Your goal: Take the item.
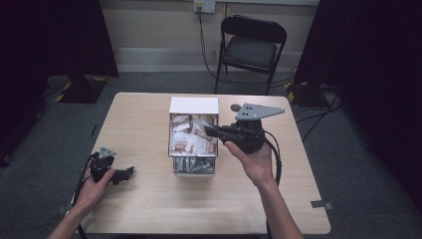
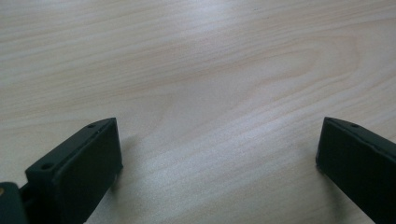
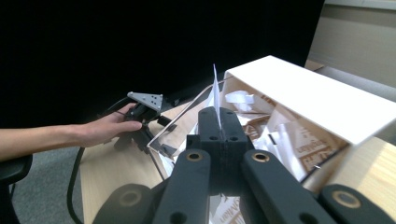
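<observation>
A white box [image 1: 194, 105] stands mid-table with a clear drawer [image 1: 170, 142] pulled out toward me, full of white and brown sachets [image 1: 185, 143]. A lower drawer [image 1: 175, 167] holds silvery packets. My right gripper [image 1: 207, 131] hovers over the upper drawer's right side. In the right gripper view the right gripper [image 3: 219, 116] is shut on a thin white sachet [image 3: 215, 91] that stands edge-on above the jaws, beside the box [image 3: 308, 93]. My left gripper [image 1: 127, 174] rests on the table at the left. In its own view the left gripper [image 2: 219, 144] is open over bare wood.
The wooden table [image 1: 149, 119] has free room left and right of the box. A small dark round object [image 1: 234, 106] lies near the box's back right. A black folding chair [image 1: 253, 45] stands beyond the far edge, with cables on the floor.
</observation>
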{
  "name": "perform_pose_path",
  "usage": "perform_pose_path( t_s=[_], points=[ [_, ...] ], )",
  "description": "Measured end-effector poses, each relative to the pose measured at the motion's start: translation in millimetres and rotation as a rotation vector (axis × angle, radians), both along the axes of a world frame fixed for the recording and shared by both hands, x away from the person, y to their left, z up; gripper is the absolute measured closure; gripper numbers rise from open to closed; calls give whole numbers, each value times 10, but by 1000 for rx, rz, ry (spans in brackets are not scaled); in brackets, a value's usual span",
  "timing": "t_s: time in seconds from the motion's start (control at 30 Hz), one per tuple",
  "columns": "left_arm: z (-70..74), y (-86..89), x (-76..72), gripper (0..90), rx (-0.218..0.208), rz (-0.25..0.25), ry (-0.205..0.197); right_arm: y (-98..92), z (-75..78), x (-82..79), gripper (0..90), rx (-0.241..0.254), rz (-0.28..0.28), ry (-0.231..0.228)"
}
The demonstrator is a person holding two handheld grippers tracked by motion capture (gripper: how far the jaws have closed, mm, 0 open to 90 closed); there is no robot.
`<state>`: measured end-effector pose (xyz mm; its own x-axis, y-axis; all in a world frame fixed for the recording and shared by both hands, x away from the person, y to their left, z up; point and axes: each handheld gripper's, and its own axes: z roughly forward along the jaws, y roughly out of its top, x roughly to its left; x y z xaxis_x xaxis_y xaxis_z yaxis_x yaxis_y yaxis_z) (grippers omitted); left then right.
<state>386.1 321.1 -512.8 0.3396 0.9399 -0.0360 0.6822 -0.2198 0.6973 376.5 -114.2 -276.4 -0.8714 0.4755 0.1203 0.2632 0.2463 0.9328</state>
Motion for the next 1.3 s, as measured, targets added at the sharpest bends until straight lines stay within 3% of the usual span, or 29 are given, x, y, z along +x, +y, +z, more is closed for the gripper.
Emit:
perform_pose_path(
  t_s=[0.63, 1.3],
  points=[
    [0, -1, 0, 0, -1, 1, 0, -248, 140, -53, 900, 43, -58, -36],
    [1, 1, 0, 0, 2, -1, 1, -511, 117, -67, 900, 0, -132, -37]
  ],
)
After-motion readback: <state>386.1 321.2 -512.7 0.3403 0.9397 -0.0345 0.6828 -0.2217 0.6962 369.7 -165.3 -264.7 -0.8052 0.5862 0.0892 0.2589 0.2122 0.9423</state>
